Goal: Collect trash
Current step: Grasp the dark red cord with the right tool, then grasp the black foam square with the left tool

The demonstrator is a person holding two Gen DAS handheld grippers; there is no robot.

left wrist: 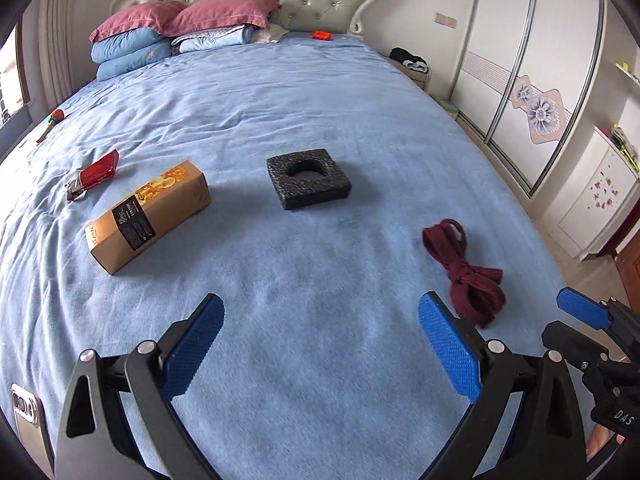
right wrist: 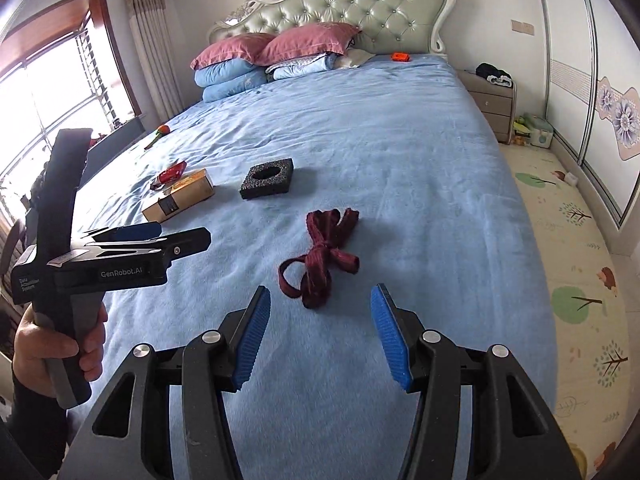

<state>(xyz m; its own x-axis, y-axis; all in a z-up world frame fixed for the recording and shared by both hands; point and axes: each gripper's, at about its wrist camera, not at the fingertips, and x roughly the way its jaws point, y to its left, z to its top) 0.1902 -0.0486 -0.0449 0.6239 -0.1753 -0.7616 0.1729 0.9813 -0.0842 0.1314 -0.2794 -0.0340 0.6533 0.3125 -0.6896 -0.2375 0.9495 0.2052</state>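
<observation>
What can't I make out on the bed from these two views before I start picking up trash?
- Flat orange object by the headboard: too small in both views to identify.
- Red foil wrapper: partly behind the tan cardboard box in the right wrist view.
- Silver phone-like object: cut off by the left wrist view's edge.

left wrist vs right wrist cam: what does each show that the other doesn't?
Left wrist only: a phone lying at the bed's near left edge.

Right wrist only: the window, the bedside cabinet, the patterned floor mat and the hand holding the left tongs.

Both: the blue bedsheet, cardboard box, black foam block, maroon strap bundle, red wrapper and pillows.
</observation>
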